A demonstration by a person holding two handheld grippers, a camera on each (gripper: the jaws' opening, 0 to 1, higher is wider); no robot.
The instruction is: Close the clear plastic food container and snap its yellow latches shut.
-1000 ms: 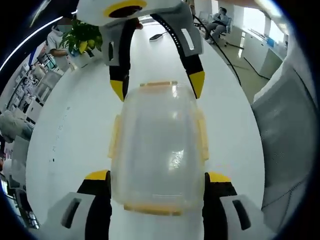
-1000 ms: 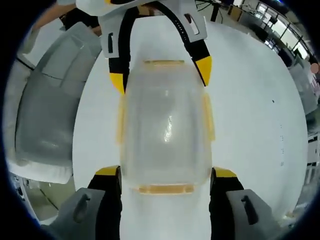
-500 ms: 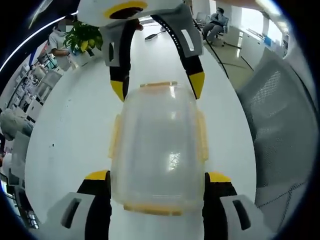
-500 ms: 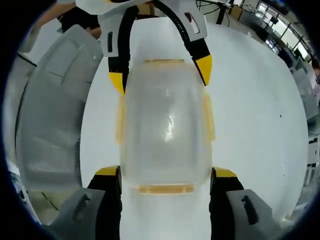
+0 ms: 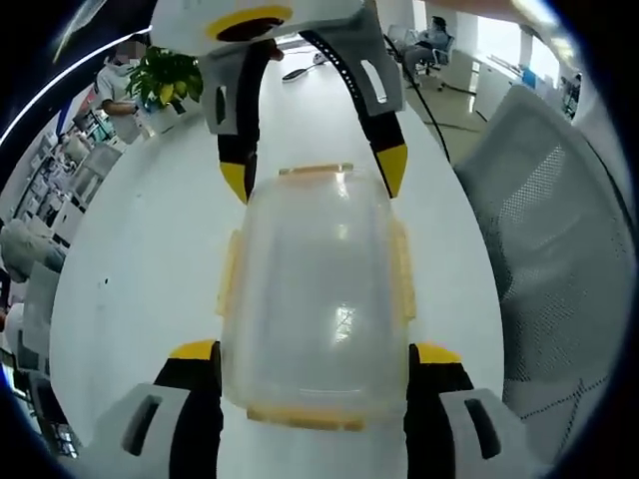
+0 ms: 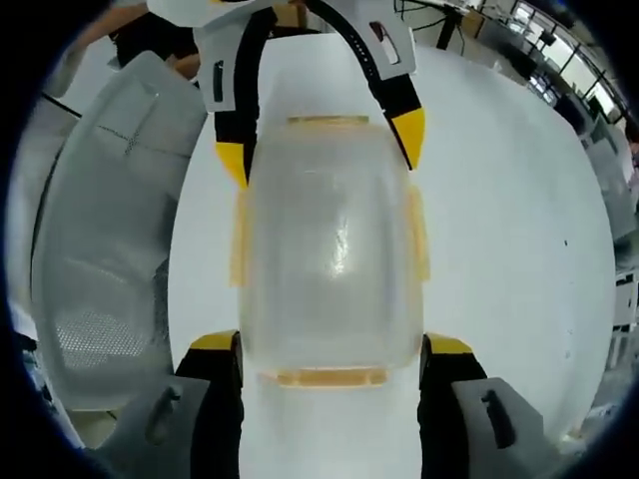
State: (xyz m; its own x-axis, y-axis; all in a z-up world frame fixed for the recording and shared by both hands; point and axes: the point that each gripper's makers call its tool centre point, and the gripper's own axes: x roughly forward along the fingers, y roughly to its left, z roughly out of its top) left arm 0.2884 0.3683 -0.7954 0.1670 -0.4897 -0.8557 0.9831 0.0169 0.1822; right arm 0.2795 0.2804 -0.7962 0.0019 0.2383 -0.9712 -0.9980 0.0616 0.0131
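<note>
The clear plastic container (image 5: 315, 289) with its lid on fills the middle of the left gripper view. Yellow latches (image 5: 300, 417) lie along its edges; whether they are snapped I cannot tell. My left gripper (image 5: 315, 351) is shut on its near end, a black-and-yellow jaw on each side. From the far side my right gripper (image 5: 313, 172) clamps the opposite end. The right gripper view mirrors this: the container (image 6: 329, 259) sits between the right gripper (image 6: 329, 344) jaws at the bottom, and the left gripper (image 6: 319, 148) grips it from the top.
A long white table (image 5: 140, 259) lies under the container. A grey mesh chair (image 5: 544, 230) stands close at its edge, also seen as the chair (image 6: 100, 249) in the right gripper view. A potted plant (image 5: 165, 75) and a person (image 5: 115, 85) are far off.
The container stays fixed between both pairs of jaws while the table and chair slide past behind it; the chair now looms larger in the left gripper view.
</note>
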